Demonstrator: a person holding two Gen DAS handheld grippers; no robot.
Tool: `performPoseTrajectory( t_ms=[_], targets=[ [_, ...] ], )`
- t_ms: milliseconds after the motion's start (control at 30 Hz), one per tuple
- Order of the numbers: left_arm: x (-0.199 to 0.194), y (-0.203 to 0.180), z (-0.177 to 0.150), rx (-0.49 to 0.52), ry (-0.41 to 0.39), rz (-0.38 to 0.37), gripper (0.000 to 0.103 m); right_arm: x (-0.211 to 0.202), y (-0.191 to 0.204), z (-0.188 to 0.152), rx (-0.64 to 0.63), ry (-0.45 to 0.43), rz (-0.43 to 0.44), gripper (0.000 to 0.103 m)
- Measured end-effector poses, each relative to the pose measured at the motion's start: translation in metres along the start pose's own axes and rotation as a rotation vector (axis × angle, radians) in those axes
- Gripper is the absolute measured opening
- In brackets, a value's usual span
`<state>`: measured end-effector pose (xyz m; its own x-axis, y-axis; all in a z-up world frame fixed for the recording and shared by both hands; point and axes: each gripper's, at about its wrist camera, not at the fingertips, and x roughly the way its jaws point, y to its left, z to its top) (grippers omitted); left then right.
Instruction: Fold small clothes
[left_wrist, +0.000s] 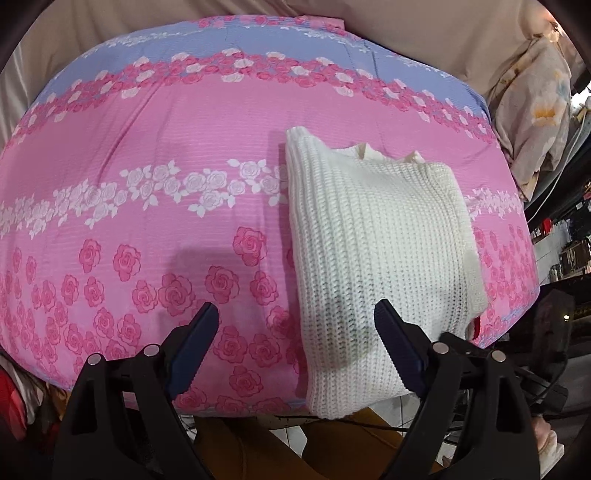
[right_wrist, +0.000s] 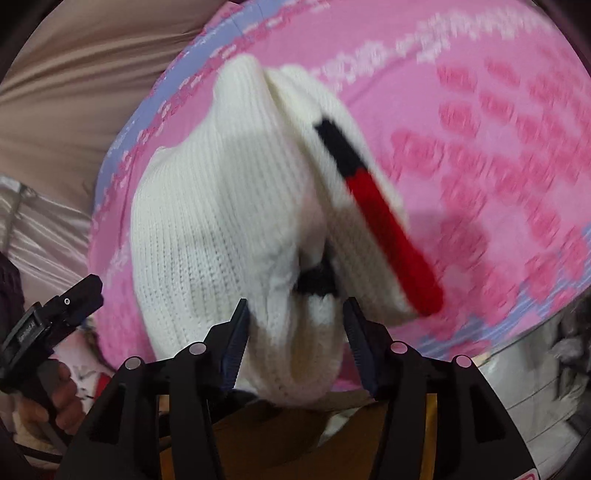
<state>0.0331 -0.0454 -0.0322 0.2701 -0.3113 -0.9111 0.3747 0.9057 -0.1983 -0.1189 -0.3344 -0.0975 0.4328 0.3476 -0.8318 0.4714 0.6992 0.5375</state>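
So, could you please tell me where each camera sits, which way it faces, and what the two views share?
Left wrist: sits on the left claw, facing across the rose-print bedspread at the folded white sweater; both open fingers show.
Right wrist: sits on the right claw, close over the sweater's near end with its red-and-black stripe; its fingers flank the knit, and the left claw shows in a hand.
Shared: sweater and bedspread.
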Motion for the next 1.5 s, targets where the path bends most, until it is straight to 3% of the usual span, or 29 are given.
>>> performPoseTrajectory(
  t_ms=[33, 67, 133, 267, 333, 400, 467, 533, 700, 833, 933, 1033, 1067, 1200, 1367, 1433, 1500],
  targets=[
    [0.001, -0.001, 0.000, 0.006, 0.004, 0.000, 0.084, 0.002, 0.002, 0.002, 0.008, -0.004, -0.003, 0.020],
    [0.001, -0.003, 0.000, 0.009, 0.006, 0.002, 0.084, 0.001, 0.009, 0.006, -0.011, -0.013, -0.002, 0.015],
    [-0.002, -0.004, 0.000, 0.013, -0.008, 0.004, 0.084, -0.017, 0.036, 0.012, -0.097, -0.080, -0.041, 0.013],
    [-0.008, -0.005, 0.002, 0.014, -0.045, -0.002, 0.084, -0.104, 0.110, 0.018, -0.327, -0.353, -0.015, 0.012],
    [-0.006, -0.006, 0.001, 0.021, -0.036, -0.007, 0.084, -0.119, 0.116, 0.021, -0.370, -0.419, -0.027, 0.012],
    [-0.001, -0.009, 0.000, 0.027, -0.015, -0.009, 0.084, -0.096, 0.090, 0.029, -0.351, -0.385, -0.112, 0.012],
    [0.003, -0.013, -0.001, 0.037, 0.000, -0.010, 0.084, -0.043, 0.035, 0.038, -0.230, -0.242, -0.186, 0.012],
    [0.004, -0.021, 0.000, 0.061, 0.000, -0.008, 0.084, -0.010, -0.009, 0.032, -0.093, -0.142, -0.177, 0.012],
    [0.009, -0.045, 0.007, 0.099, -0.046, 0.009, 0.084, -0.020, 0.010, 0.029, -0.139, -0.152, -0.173, 0.016],
    [0.040, -0.057, 0.009, 0.068, 0.063, 0.044, 0.084, -0.015, 0.017, 0.032, -0.192, -0.098, -0.187, 0.017],
    [0.050, -0.057, 0.002, 0.062, 0.096, 0.058, 0.084, -0.018, 0.021, 0.017, -0.201, -0.084, -0.146, 0.015],
    [0.062, -0.053, -0.006, 0.054, 0.129, 0.077, 0.085, 0.006, 0.003, 0.010, -0.178, -0.029, -0.220, 0.015],
    [0.067, -0.051, -0.008, 0.037, 0.144, 0.071, 0.085, 0.010, -0.004, 0.011, -0.161, -0.016, -0.207, 0.015],
    [0.066, -0.054, -0.011, 0.047, 0.116, 0.098, 0.085, -0.012, 0.005, 0.021, -0.156, -0.039, -0.177, 0.025],
    [0.065, -0.053, -0.016, 0.042, 0.108, 0.109, 0.085, -0.047, 0.027, 0.040, -0.207, -0.154, -0.171, 0.040],
    [0.064, -0.053, -0.017, 0.035, 0.110, 0.107, 0.085, -0.045, 0.035, 0.051, -0.227, -0.183, -0.161, 0.048],
    [0.064, -0.052, -0.018, 0.032, 0.112, 0.108, 0.086, -0.030, 0.038, 0.062, -0.254, -0.182, -0.177, 0.049]
  ],
)
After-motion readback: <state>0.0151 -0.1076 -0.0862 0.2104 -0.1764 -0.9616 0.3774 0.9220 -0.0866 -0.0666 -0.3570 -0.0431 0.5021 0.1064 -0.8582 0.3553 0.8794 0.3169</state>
